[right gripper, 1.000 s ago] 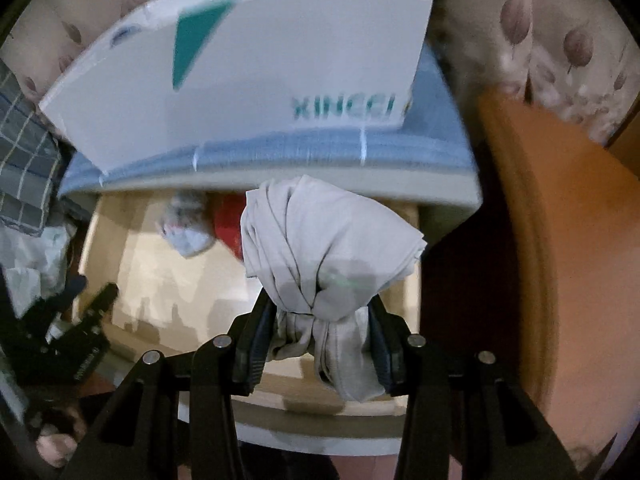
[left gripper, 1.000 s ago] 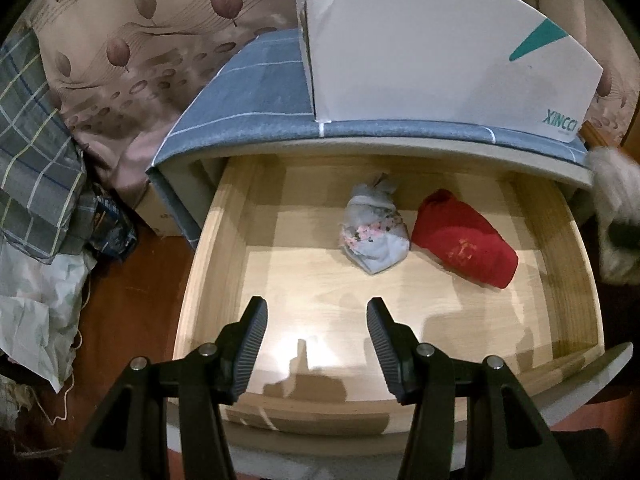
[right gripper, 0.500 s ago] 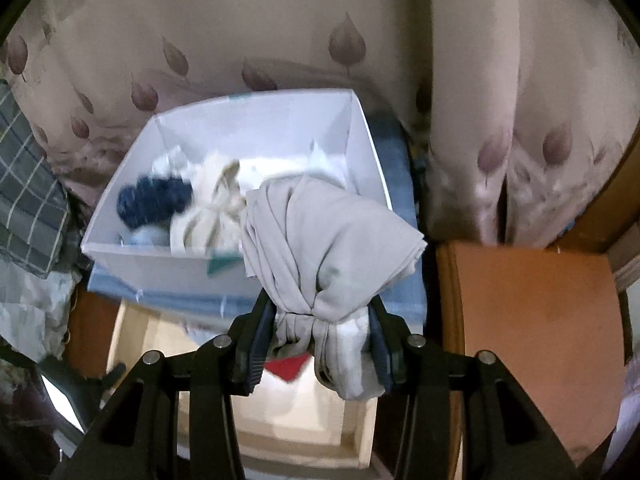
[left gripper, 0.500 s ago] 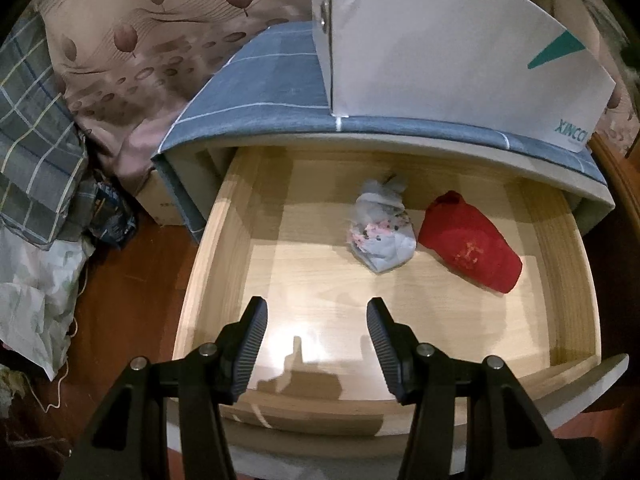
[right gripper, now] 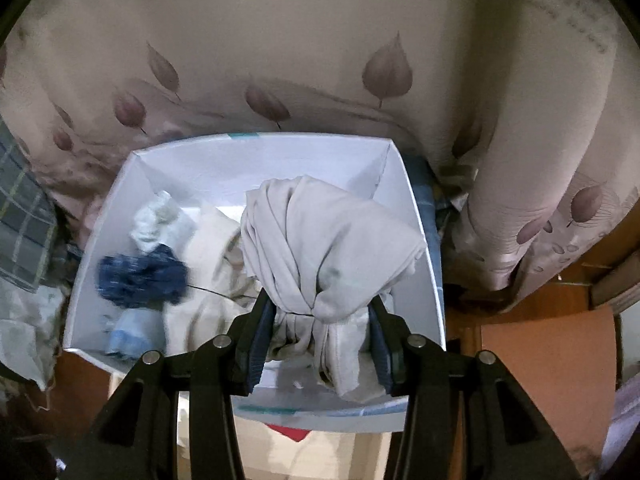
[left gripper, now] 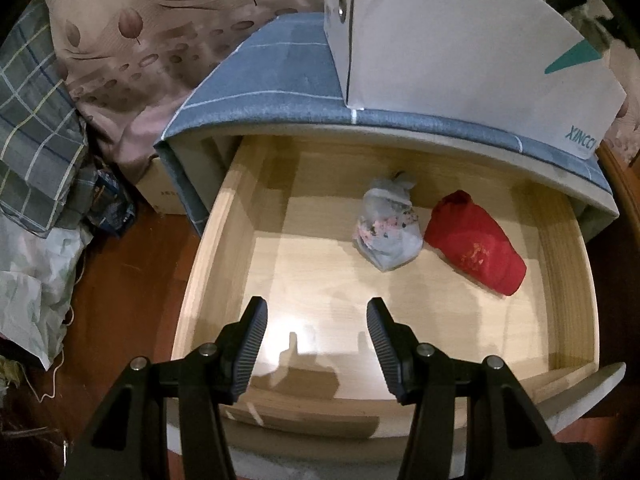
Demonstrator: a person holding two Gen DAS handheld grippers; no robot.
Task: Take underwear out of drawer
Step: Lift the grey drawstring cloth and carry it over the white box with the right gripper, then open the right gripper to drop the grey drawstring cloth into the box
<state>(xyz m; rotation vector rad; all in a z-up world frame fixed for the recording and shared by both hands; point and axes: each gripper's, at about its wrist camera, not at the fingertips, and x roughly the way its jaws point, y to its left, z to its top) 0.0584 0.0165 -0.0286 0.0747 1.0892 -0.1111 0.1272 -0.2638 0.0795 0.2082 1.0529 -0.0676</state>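
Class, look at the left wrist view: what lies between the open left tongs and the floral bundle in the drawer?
Only bare drawer floor separates the left tongs from the floral bundle.

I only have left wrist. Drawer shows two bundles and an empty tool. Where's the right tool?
Observer: The right tool is shut on a beige bundle, held over the white box.
Operator: Anything in that box? I see just its outer wall.
Observer: Yes, a dark blue piece, pale blue ones and cream cloth lie inside.
Operator: So what's left in the drawer?
Observer: The floral bundle and the red one, as your view shows; the left tool is open over the drawer.
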